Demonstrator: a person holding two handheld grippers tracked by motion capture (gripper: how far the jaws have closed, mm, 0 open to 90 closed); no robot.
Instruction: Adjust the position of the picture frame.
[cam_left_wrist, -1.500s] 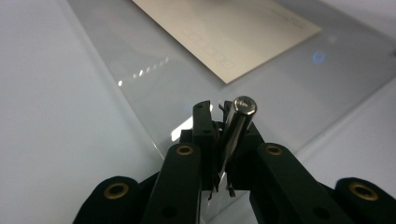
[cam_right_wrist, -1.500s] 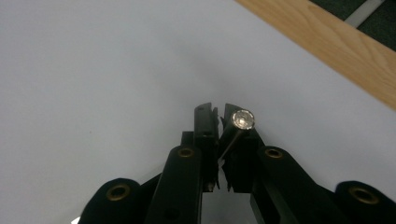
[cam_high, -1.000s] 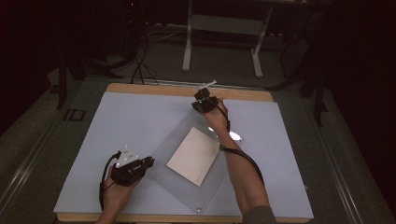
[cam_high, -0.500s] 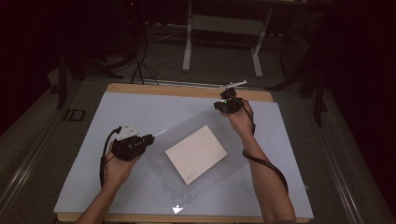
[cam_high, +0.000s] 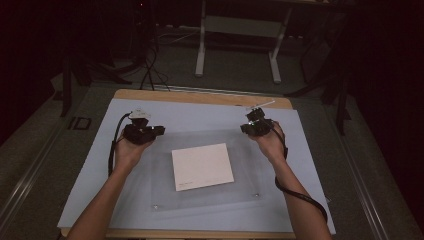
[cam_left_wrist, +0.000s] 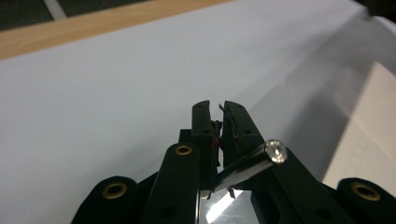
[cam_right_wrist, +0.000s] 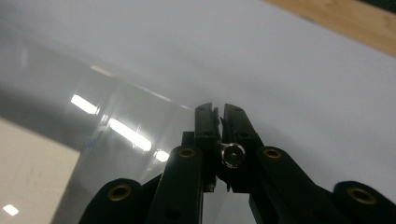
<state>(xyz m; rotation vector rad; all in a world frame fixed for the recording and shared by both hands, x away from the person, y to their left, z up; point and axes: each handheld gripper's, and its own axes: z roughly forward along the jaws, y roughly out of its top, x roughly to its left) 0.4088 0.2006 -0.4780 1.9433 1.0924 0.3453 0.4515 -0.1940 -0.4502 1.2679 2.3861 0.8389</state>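
- One clear sheet (cam_high: 200, 170) lies flat mid-table, long axis from nine to three o'clock, one white card (cam_high: 202, 166) beneath it.
- My left gripper (cam_high: 145, 132) pinches its ten o'clock corner; the right gripper (cam_high: 256, 126) its two o'clock corner.

In the left gripper view, the left gripper (cam_left_wrist: 218, 112) is cut off at the bottom edge, and the clear sheet (cam_left_wrist: 233, 212) between its jaws is mostly hidden by them. The white card (cam_left_wrist: 369, 140) to its right runs out of the picture. In the right gripper view, the right gripper (cam_right_wrist: 218, 112) covers the sheet's corner. The print on the card is too small to read from above.
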